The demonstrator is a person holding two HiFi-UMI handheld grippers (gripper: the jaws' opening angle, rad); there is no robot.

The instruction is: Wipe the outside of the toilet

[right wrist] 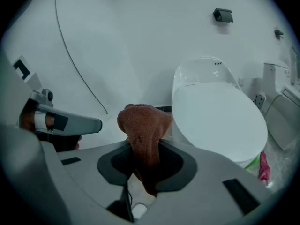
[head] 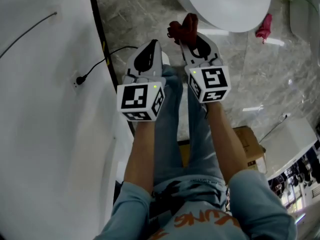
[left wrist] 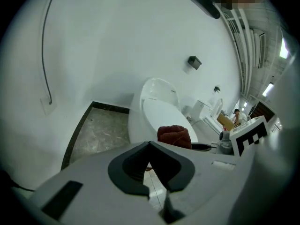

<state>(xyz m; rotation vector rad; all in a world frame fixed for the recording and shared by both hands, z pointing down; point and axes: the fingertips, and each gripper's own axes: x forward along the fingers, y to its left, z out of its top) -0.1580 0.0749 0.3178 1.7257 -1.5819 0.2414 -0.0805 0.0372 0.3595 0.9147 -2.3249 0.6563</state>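
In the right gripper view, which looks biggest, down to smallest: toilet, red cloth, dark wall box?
1. toilet
2. red cloth, though it is closest to the camera, so it looks enlarged
3. dark wall box

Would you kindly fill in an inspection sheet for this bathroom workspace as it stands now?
Surface: grey marble-patterned tile floor, glossy.
Job's things: white ceramic toilet, lid down; dark red wiping cloth, bunched up.
Clutter: pink item on the floor by the toilet base; brown cardboard box beside the person's legs.
Grippers: left gripper shut, empty; right gripper shut on the cloth.
Cables: black cable leading from a wall plug; thin grey cable on the wall.
Surroundings: white wall at left; further white fixtures beyond the toilet.
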